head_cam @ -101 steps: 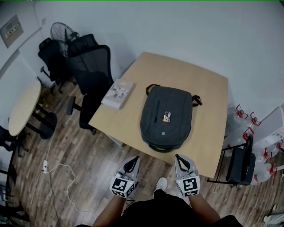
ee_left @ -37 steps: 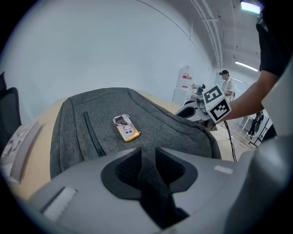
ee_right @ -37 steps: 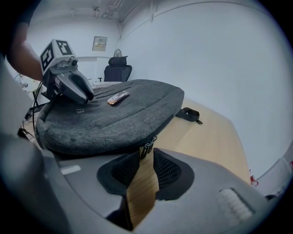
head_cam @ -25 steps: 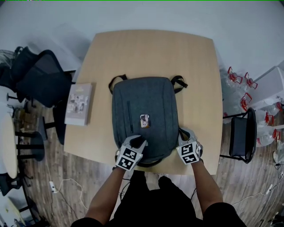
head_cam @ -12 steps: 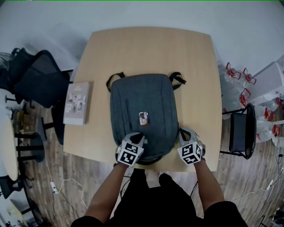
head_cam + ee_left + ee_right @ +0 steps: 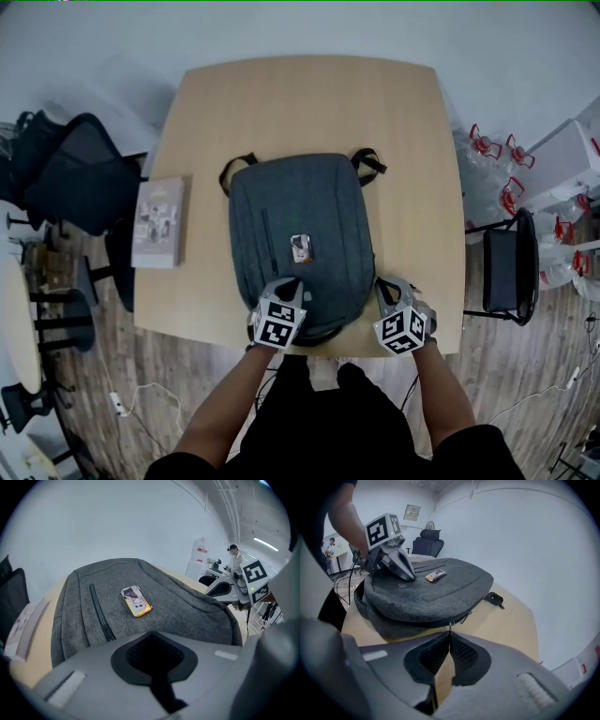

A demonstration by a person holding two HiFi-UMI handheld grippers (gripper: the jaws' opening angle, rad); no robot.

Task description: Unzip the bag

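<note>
A grey backpack lies flat on the wooden table, with a small yellow-edged picture tag on its front. My left gripper rests on the bag's near end. Its jaws have just been closing and now meet, with the tips against the grey fabric; whether any fabric is pinched is hidden. My right gripper is at the bag's near right side. In the right gripper view it is shut on the small metal zipper pull of the main zip.
A book lies on the table's left edge. Black office chairs stand to the left and a black chair to the right, beside water bottles. A closed front-pocket zip runs down the bag.
Both grippers have come from in front of the table onto the bag. In the last second the left jaws have closed at the bag's near end and the right gripper has shifted slightly.
</note>
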